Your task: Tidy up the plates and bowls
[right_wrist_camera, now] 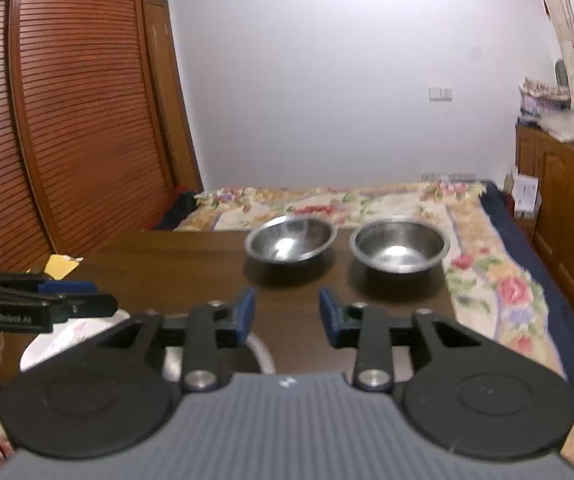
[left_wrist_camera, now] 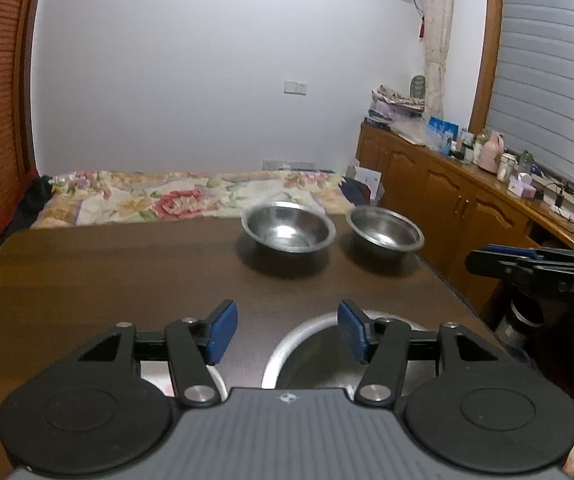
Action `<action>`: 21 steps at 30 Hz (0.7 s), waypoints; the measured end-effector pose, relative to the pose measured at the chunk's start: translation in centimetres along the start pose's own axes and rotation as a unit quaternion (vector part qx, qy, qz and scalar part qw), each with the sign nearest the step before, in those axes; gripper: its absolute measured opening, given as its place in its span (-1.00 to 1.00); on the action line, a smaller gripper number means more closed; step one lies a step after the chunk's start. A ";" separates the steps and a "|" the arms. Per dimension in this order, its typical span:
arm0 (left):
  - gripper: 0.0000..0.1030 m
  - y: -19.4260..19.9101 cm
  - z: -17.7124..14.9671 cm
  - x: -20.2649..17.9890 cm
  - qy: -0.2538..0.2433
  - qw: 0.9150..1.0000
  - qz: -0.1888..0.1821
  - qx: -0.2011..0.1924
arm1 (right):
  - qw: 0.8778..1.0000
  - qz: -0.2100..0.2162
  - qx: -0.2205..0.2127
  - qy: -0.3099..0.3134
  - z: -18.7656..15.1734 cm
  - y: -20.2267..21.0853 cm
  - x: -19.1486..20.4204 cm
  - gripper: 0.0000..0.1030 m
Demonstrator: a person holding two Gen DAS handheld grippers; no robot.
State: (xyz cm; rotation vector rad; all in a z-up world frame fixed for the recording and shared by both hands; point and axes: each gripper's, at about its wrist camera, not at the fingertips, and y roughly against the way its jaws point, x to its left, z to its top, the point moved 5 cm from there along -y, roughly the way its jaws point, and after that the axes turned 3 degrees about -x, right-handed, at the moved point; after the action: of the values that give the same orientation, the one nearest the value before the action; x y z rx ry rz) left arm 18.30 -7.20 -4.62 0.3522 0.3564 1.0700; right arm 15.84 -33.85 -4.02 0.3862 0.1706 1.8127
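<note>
Left wrist view, two steel bowls (left_wrist_camera: 288, 232), one table (left_wrist_camera: 127, 272)

bowls (left_wrist_camera: 289, 232): shiny bare metal | table (left_wrist_camera: 107, 272): dark smooth wood | wardrobe doors (right_wrist_camera: 67, 100): slatted reddish wood

dim indoor light; soft blur | fisheye-bent edges; dark corners

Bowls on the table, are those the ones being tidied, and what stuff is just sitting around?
For the job:
- left steel bowl
- right steel bowl
- near steel dish below the open left gripper
- white plate, mostly hidden

Just lying about:
- floral bedspread
- bottles and boxes on the sideboard
- yellow paper
</note>
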 end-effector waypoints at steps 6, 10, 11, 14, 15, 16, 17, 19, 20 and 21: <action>0.15 -2.2 2.8 0.5 -0.013 1.000 0.014 -0.010 | 1.000 -0.009 -0.002 0.016 2.1 -0.9 -1.6 -0.06; 0.15 -4.1 4.1 0.8 -0.016 1.000 0.015 -0.007 | 1.000 -0.008 0.006 0.010 2.8 -2.5 -2.9 -0.06; 0.15 -4.7 4.5 0.8 -0.016 1.000 0.019 -0.005 | 1.000 -0.007 0.009 0.006 2.8 -3.0 -3.1 -0.06; 0.15 -6.6 5.0 1.1 -0.012 1.000 0.022 0.002 | 1.000 -0.005 0.015 0.001 2.9 -4.6 -3.4 -0.06; 0.15 -7.2 5.2 1.2 -0.010 1.000 0.025 0.006 | 1.000 -0.005 0.016 0.001 3.0 -5.0 -3.4 -0.06; 0.15 -8.0 5.5 1.3 -0.009 1.000 0.025 0.009 | 1.000 -0.001 0.016 0.001 3.0 -5.5 -3.3 -0.06; 0.15 -8.5 5.7 1.3 -0.008 1.000 0.025 0.011 | 1.000 0.003 0.016 0.000 3.1 -5.9 -3.3 -0.06; 0.15 -9.8 6.1 1.5 -0.009 1.000 0.024 0.015 | 1.000 0.007 0.020 0.002 3.1 -6.9 -3.3 -0.06; 0.14 -10.6 6.4 1.6 -0.009 1.000 0.023 0.019 | 1.000 0.008 0.022 0.006 3.1 -7.5 -3.3 -0.06; 0.13 -11.3 6.5 1.7 -0.011 0.999 0.023 0.024 | 1.000 0.010 0.025 0.009 3.1 -8.1 -3.3 -0.06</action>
State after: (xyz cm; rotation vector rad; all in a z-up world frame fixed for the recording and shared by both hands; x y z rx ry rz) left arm 30.79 -11.34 -4.05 0.4154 0.3564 1.1027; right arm 25.05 -34.99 -4.22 0.4072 0.2258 1.8341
